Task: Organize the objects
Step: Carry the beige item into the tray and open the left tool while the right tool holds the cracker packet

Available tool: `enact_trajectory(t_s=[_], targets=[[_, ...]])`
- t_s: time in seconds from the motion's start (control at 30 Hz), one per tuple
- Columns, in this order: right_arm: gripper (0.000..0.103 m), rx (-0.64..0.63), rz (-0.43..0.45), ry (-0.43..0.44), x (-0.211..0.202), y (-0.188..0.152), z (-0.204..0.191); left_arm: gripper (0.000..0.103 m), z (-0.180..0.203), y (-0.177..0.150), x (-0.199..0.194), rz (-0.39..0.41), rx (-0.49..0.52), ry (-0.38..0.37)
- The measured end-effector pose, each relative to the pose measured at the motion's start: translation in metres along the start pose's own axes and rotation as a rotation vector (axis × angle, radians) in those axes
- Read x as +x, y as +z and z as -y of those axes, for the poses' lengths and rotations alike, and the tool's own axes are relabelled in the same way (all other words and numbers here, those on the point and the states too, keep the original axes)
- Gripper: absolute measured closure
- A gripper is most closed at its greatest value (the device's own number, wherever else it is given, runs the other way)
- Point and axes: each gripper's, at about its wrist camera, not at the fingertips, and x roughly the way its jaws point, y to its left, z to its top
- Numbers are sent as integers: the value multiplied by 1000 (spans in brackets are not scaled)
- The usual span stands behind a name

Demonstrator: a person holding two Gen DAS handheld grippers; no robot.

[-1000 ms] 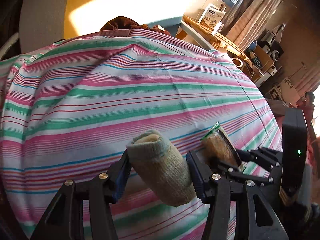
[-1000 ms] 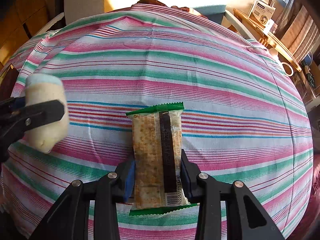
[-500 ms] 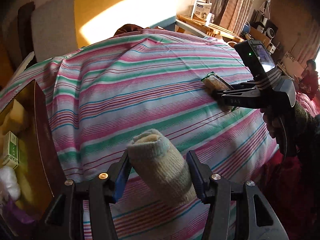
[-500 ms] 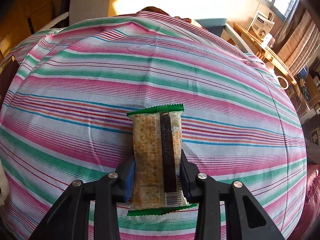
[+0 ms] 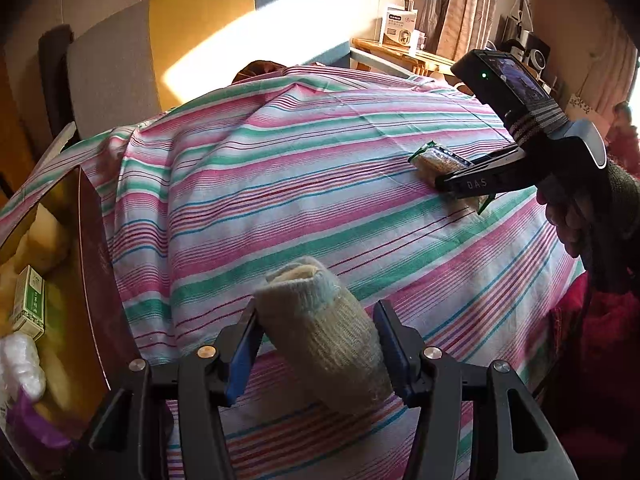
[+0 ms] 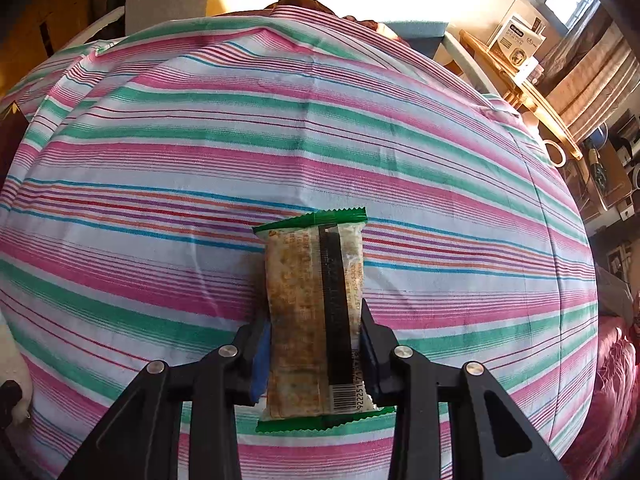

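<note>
Sock (image 5: 324,336), rolled, beige knit, is sitting clamped between the fingers of the left gripper (image 5: 318,344), jaws closed on its sides, open end pointing forward, hanging over the near part of the striped cloth (image 5: 280,184). Snack bar (image 6: 316,316), green-edged wrapper, is being gripped lengthwise by the right gripper (image 6: 314,344), jaws pressing both long edges, barcode end nearest the camera. In the left view the bar (image 5: 438,162) is lying low against the cloth at far right, well apart from the sock. Box (image 5: 92,256), brown-walled, is standing at the cloth's left edge, holding a small green carton (image 5: 29,304) and pale soft items.
</note>
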Motion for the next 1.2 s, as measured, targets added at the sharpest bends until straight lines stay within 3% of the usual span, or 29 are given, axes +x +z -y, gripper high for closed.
enact_trajectory(t_s=[0.17, 0.37, 0.77, 1.2], targets=[[67, 40, -16, 90, -20, -12, -25, 47, -2, -2, -1, 11, -8, -9], [67, 61, 29, 165, -20, -31, -57, 48, -2, -6, -16, 34, -5, -11], [67, -35, 101, 100, -18, -30, -70, 48, -19, -4, -101, 206, -17, 72], [67, -56, 123, 83, -18, -30, -72, 48, -91, -36, -147, 242, -169, 219]])
